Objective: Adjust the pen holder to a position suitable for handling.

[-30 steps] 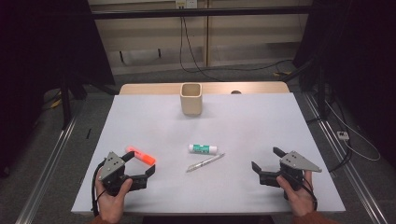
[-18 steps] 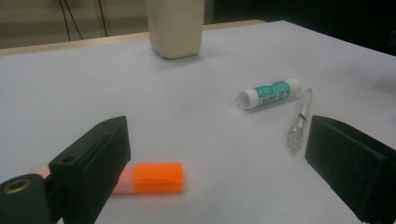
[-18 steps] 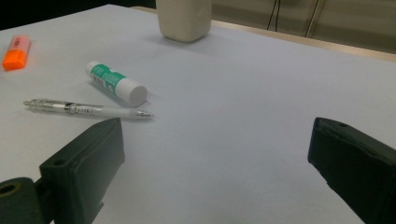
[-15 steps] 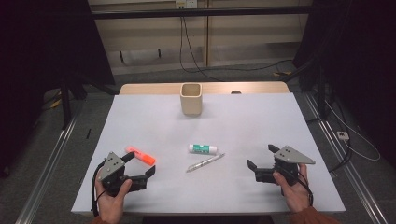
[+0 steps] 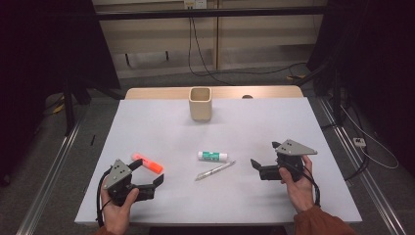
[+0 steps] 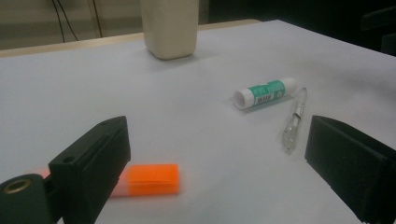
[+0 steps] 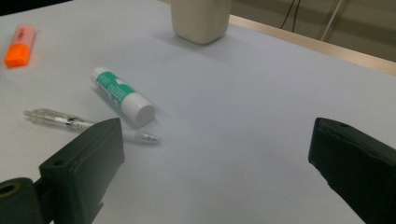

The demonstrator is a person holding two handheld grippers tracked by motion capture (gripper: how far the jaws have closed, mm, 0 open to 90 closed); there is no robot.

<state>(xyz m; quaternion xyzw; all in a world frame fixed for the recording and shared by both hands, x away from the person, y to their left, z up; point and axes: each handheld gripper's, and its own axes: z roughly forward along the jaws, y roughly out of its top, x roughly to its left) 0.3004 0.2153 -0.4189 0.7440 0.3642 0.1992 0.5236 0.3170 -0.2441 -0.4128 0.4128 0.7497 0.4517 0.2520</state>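
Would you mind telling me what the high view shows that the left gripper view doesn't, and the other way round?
High view alone: the person's two hands, the right gripper, the floor with its cables, and the open top of the beige cup. Left gripper view alone: a close look along the left gripper, jaws wide apart, and the barcode label on the glue stick. Both share the white table, the orange highlighter, the clear pen, the glue stick and the cup.

Even overhead light on the white table (image 5: 254,127); surroundings dark, near black at both sides. Shadows soft and short. No glare. High view sharp but grainy. Gripper views: near jaws blurred, orange highlighter (image 6: 149,179) slightly soft, beige cup (image 7: 201,18) mildly defocused
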